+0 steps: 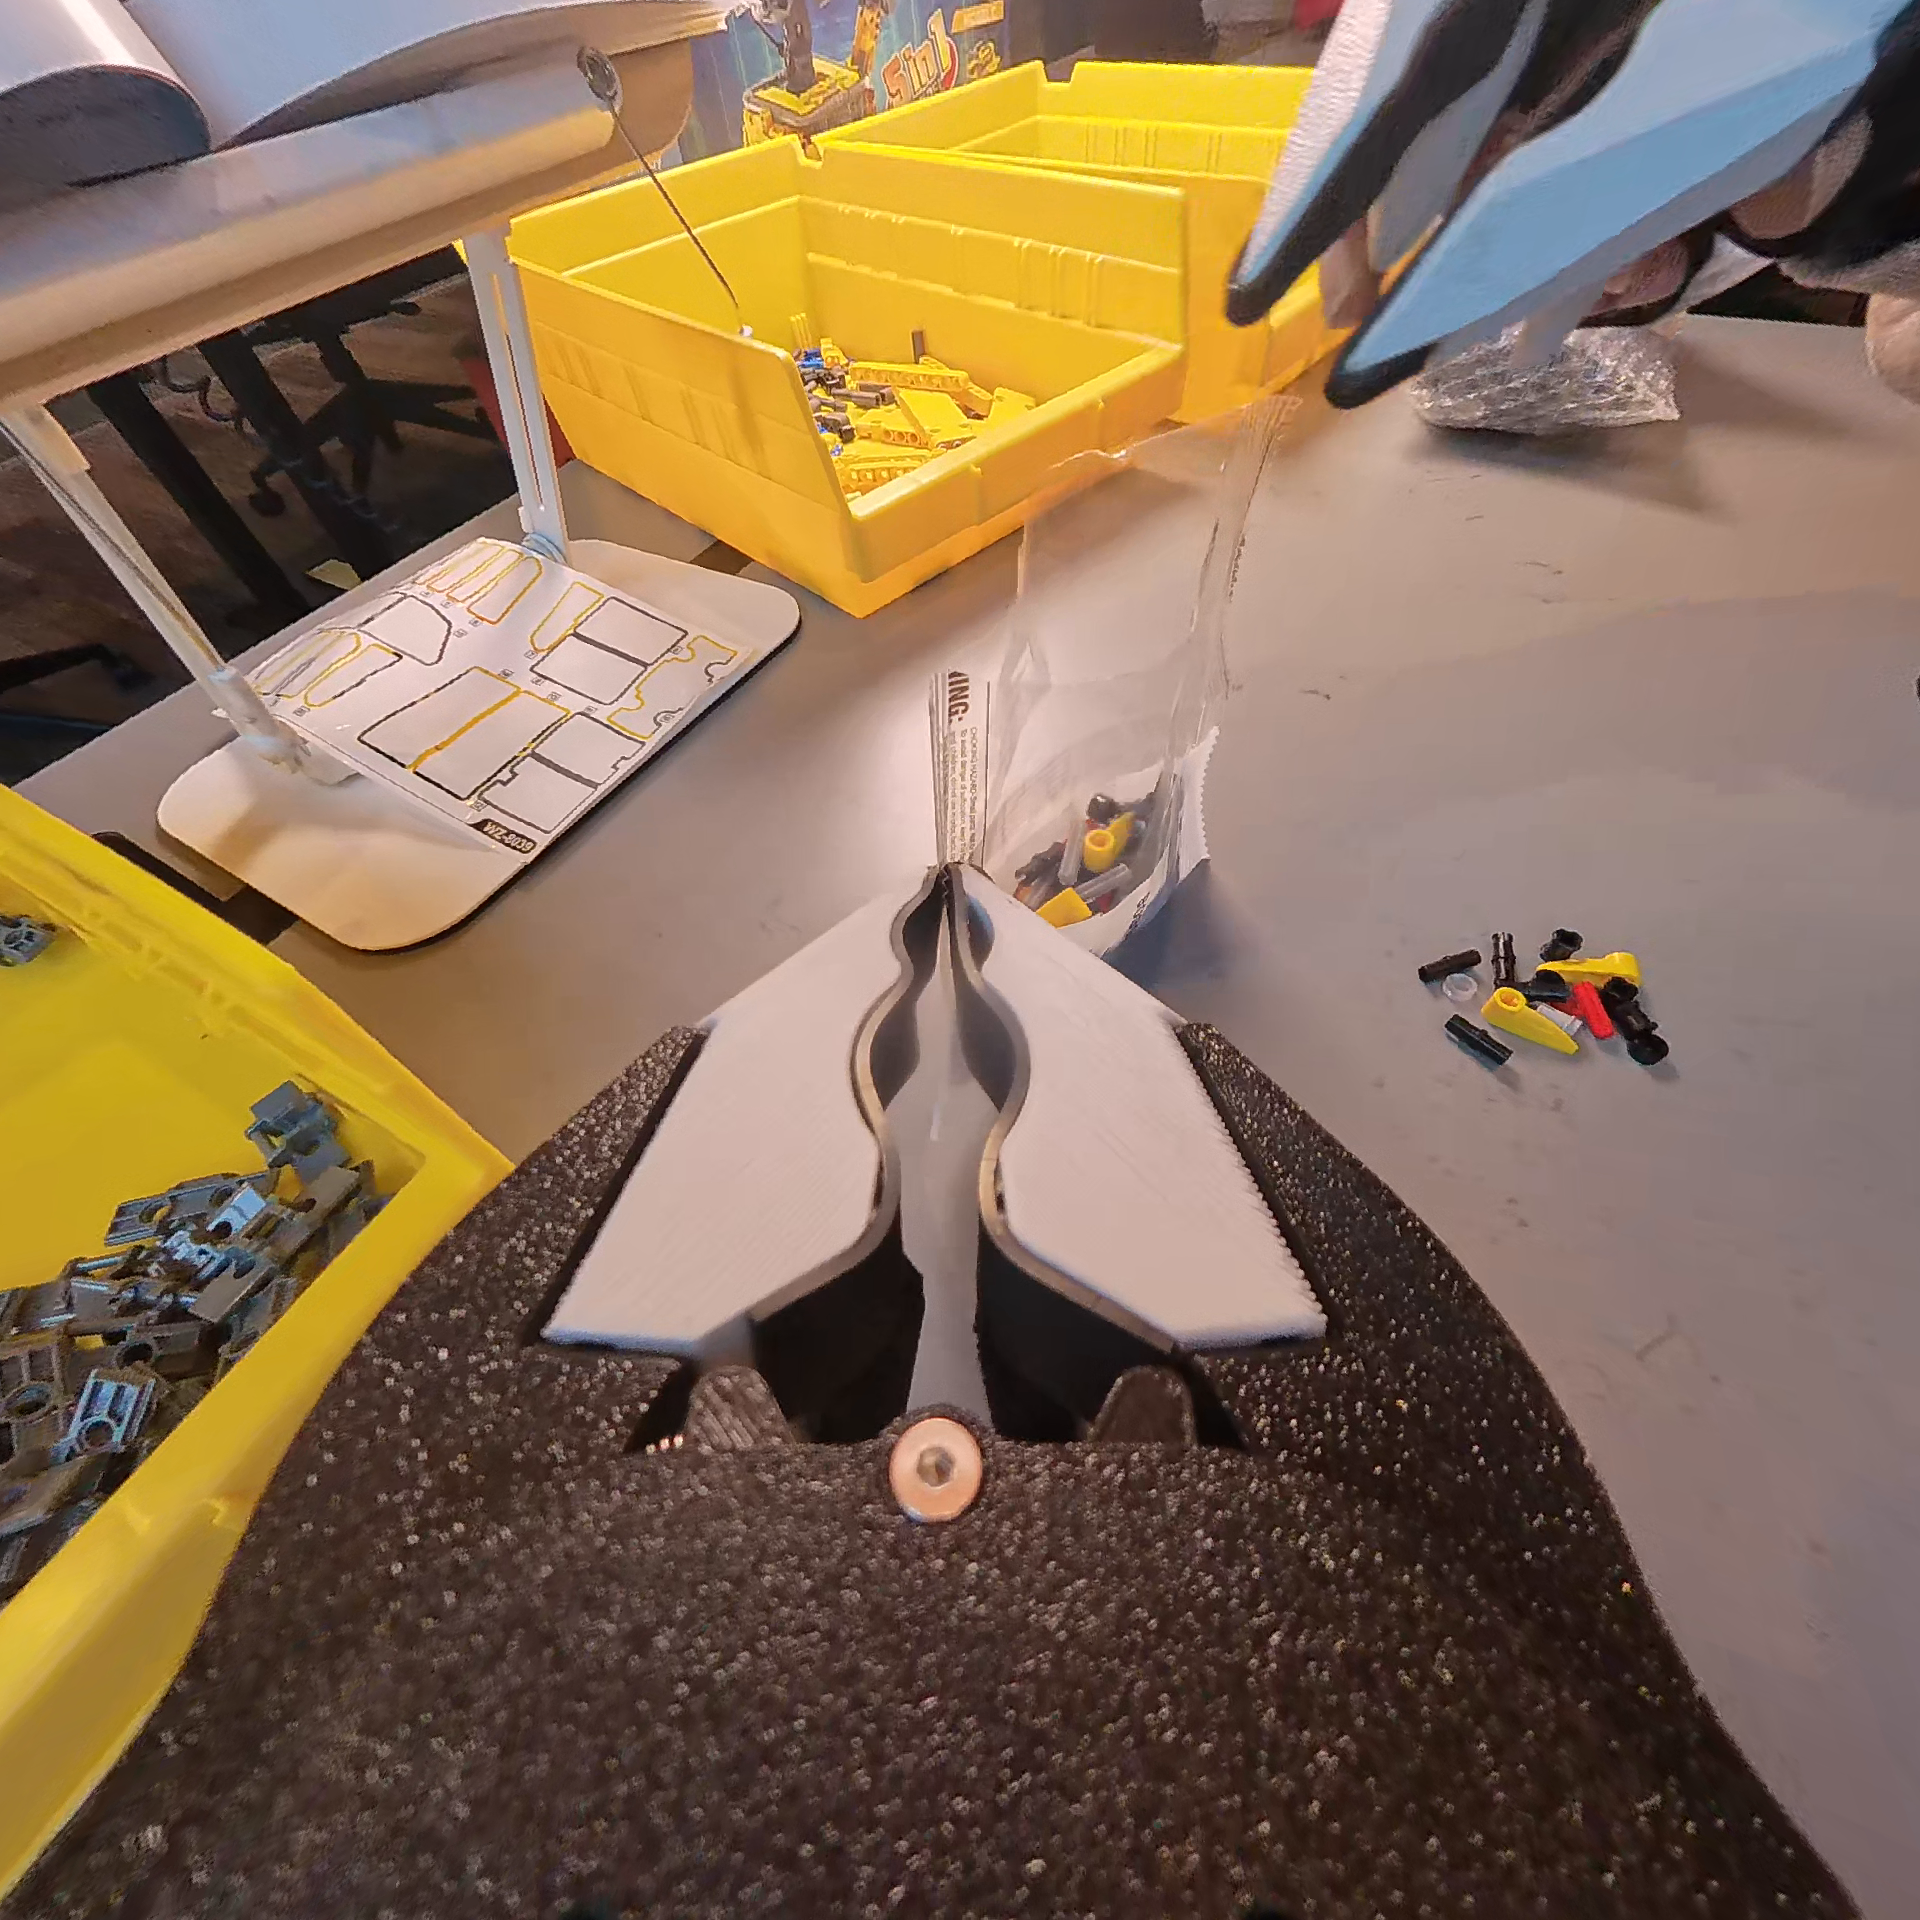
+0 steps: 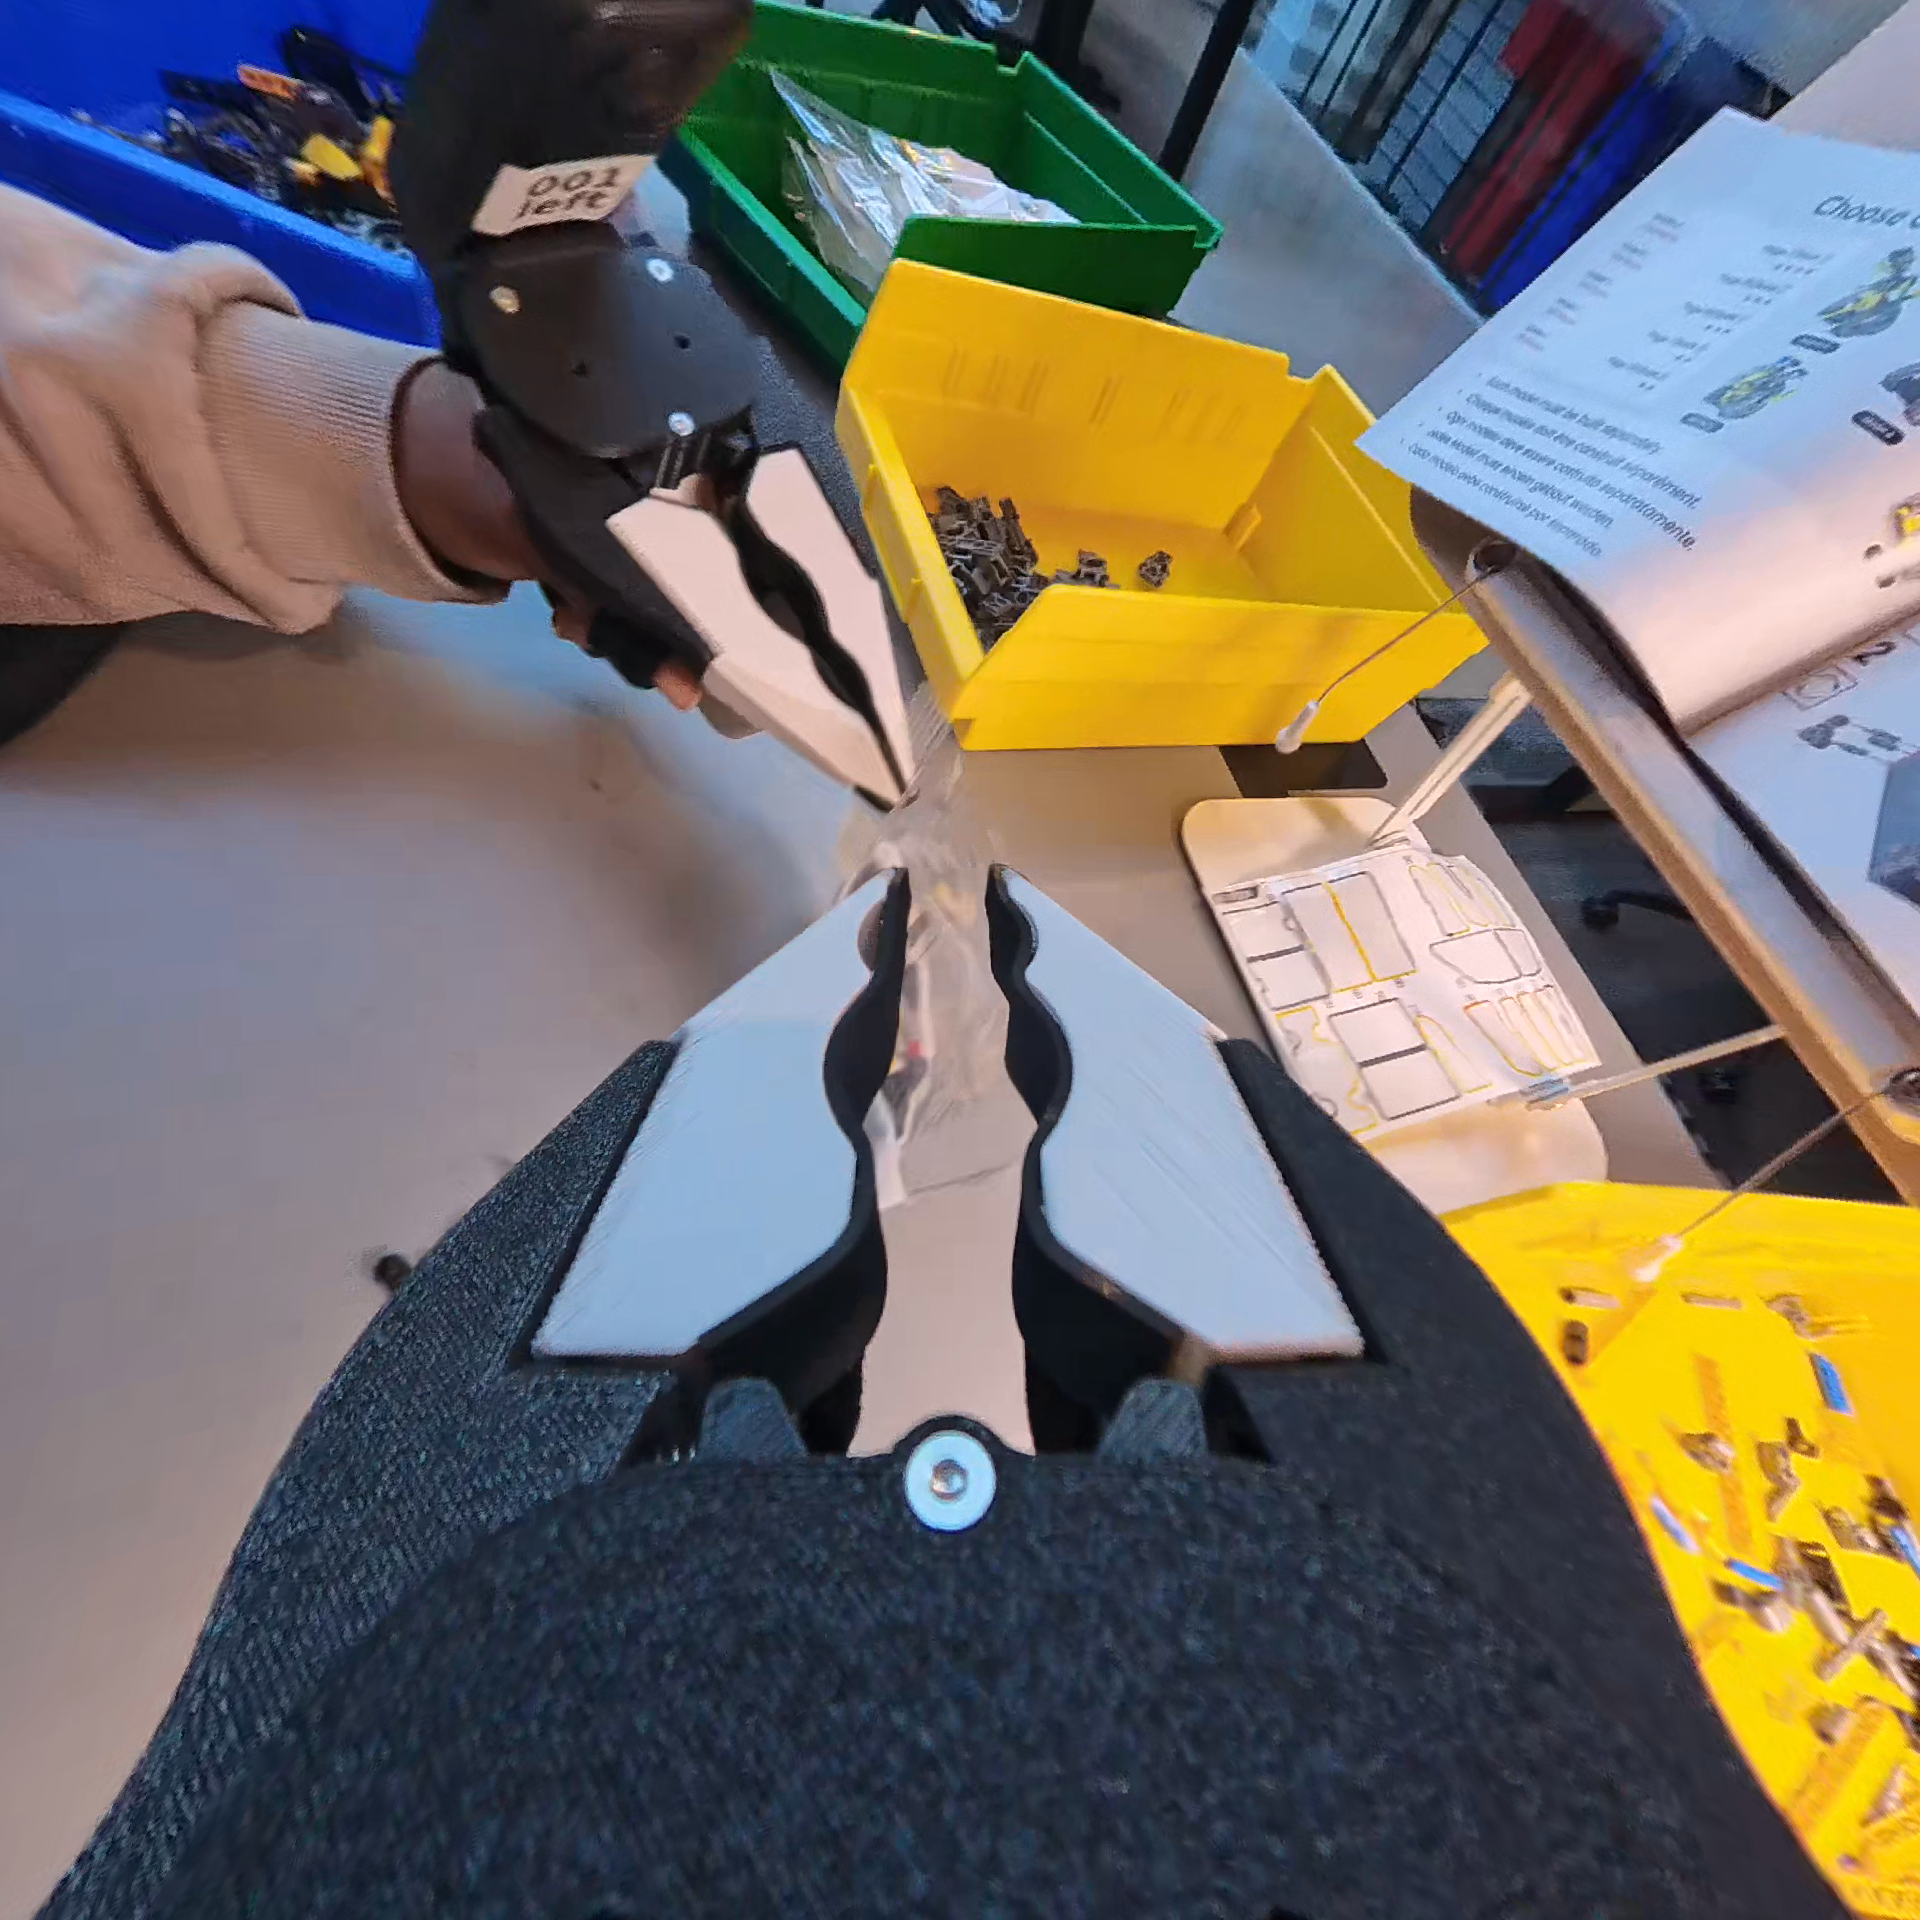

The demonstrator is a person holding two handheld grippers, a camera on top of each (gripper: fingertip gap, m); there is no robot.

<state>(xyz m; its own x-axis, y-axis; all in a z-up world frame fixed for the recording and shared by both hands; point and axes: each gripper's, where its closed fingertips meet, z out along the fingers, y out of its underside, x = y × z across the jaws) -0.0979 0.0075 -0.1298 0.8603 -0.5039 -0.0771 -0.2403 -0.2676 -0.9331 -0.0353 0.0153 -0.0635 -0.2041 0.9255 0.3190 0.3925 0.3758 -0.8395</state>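
Bag (image 1: 1101,748) pinched at left gripper's (image 1: 948,883) tips.

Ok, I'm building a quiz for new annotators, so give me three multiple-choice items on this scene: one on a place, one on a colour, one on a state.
1. Where does the loose pile of small pieces lie? A in a bowl; B on the table, beside the clear bag; C on a chair.
2. What colour is the bin holding crumpled bags? A green; B red; C white.
3. The left gripper is: A wide open; B shut on the clear bag; C shut on a spoon.
Key: B, the pile sits on bare tabletop; A, green walls surround those bags; B, its fingertips pinch the bag's edge.
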